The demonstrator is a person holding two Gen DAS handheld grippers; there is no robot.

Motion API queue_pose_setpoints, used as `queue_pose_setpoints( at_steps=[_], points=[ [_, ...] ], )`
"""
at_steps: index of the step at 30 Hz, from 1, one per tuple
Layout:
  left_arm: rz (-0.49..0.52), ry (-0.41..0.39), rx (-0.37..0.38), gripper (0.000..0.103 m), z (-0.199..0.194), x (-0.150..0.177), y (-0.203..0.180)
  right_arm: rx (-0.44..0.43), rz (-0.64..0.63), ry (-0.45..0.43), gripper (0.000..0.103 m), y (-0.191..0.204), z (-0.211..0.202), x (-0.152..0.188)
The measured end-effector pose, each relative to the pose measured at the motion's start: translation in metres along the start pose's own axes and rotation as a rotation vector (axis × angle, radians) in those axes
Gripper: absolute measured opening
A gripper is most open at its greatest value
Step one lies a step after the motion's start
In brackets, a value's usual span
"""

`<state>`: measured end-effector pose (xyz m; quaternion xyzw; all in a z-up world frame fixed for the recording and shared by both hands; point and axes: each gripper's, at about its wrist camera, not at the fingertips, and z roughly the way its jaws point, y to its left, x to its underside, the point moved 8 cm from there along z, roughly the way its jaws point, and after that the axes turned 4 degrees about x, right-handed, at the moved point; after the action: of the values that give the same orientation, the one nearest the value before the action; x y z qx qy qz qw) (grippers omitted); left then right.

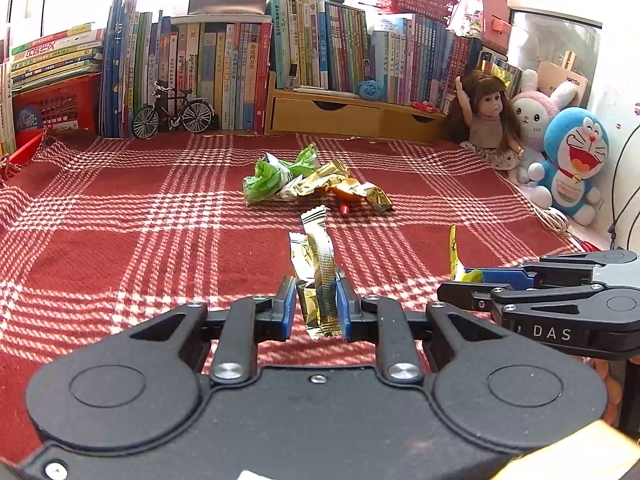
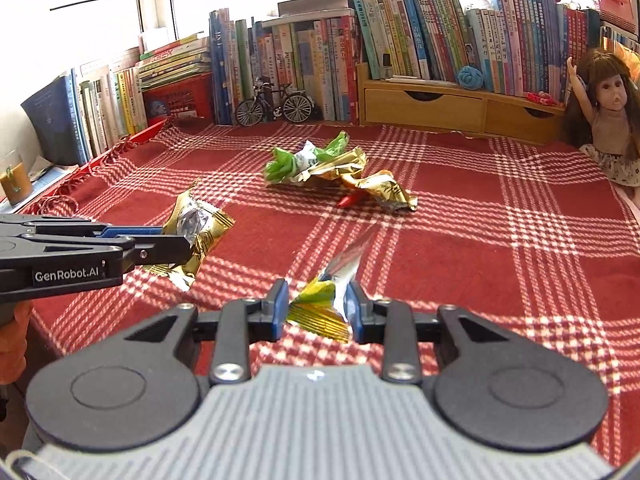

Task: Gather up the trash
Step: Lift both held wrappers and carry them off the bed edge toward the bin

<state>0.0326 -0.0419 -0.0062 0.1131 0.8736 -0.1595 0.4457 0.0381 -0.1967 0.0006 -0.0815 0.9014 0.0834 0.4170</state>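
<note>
My left gripper [image 1: 317, 294] is shut on a gold foil wrapper [image 1: 318, 272] that sticks up between its blue pads above the red plaid cloth [image 1: 140, 208]. From the right wrist view the same gripper [image 2: 182, 246] comes in from the left with that gold wrapper [image 2: 200, 228]. My right gripper [image 2: 318, 304] is shut on a yellow and silver wrapper [image 2: 324, 304]; in the left wrist view it [image 1: 460, 284] sits at the right edge holding the yellow wrapper [image 1: 456, 256]. A pile of green and gold wrappers [image 1: 308, 180] [image 2: 336, 176] lies on the middle of the cloth.
Rows of books [image 1: 240, 68], a model bicycle [image 1: 174, 114] and a wooden drawer unit [image 1: 344, 114] line the back edge. A doll [image 1: 488, 116] and plush toys [image 1: 572, 160] sit at the right. A red crate [image 1: 52, 104] stands at the left. A glass [image 2: 14, 178] stands off the cloth's left edge.
</note>
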Motion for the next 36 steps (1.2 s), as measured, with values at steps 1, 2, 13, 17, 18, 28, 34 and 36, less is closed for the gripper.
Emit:
queue_pose_setpoints(
  at_steps=[1,2,13,17,18,28,34,36],
  points=[
    [0.003,0.001,0.003,0.02,-0.004,0.003,-0.001,-0.004,0.002,0.003,0.037,0.001,-0.002,0.003],
    [0.005,0.002,0.008,0.02,-0.007,0.005,-0.002,-0.009,0.003,0.006,0.037,0.002,-0.004,0.005],
    [0.048,0.014,0.059,0.02,-0.048,0.04,-0.02,-0.053,-0.036,0.048,0.037,0.026,-0.031,0.04],
    [0.061,0.015,0.066,0.02,-0.06,0.051,-0.025,-0.069,-0.042,0.055,0.037,0.034,-0.04,0.051],
    [0.062,0.017,0.067,0.02,-0.063,0.054,-0.025,-0.075,-0.044,0.059,0.037,0.037,-0.042,0.054],
    [0.081,0.028,0.079,0.02,-0.088,0.082,-0.032,-0.098,-0.084,0.09,0.037,0.054,-0.059,0.082],
    [0.103,-0.001,0.047,0.021,-0.101,0.098,-0.036,-0.097,-0.074,0.109,0.037,0.057,-0.066,0.098],
    [0.104,0.003,0.051,0.021,-0.103,0.106,-0.039,-0.099,-0.074,0.12,0.037,0.059,-0.067,0.103]
  ],
)
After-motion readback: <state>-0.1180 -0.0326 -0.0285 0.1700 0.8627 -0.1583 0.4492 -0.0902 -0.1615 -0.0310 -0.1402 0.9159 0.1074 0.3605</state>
